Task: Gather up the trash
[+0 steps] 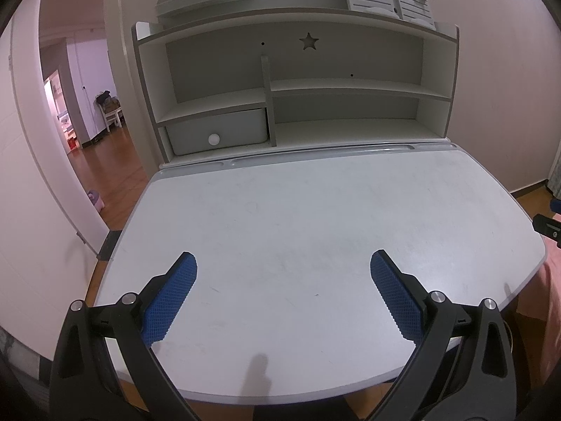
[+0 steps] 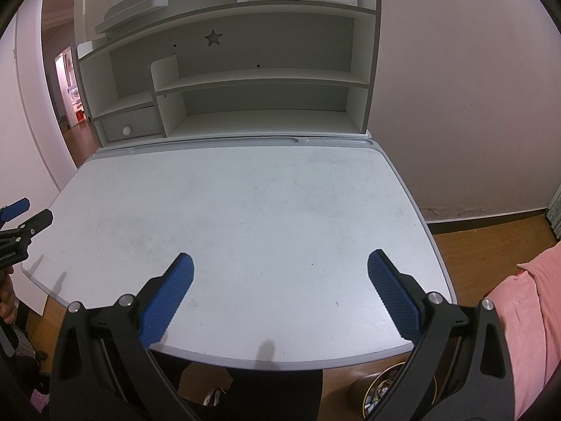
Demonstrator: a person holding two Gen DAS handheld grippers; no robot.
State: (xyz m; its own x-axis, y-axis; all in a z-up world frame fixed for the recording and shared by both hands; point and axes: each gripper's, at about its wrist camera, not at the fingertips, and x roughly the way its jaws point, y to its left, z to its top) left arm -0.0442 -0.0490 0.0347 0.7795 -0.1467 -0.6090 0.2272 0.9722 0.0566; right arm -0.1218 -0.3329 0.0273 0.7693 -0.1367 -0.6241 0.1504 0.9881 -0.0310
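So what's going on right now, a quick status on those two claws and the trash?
Left gripper open, empty. Right gripper open, empty. No trash visible on desk; bin with scraps on floor below right. Nothing in the way.

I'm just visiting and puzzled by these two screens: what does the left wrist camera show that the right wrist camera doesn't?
Only the left wrist view shows the white wooden chair through the doorway.

Only the right wrist view shows the round bin of scraps on the floor under the desk and the pink fabric.

Both show the bare grey desktop, the white shelf unit with a star cut-out, its white drawer with a round knob, and open blue-padded grippers: left, right.
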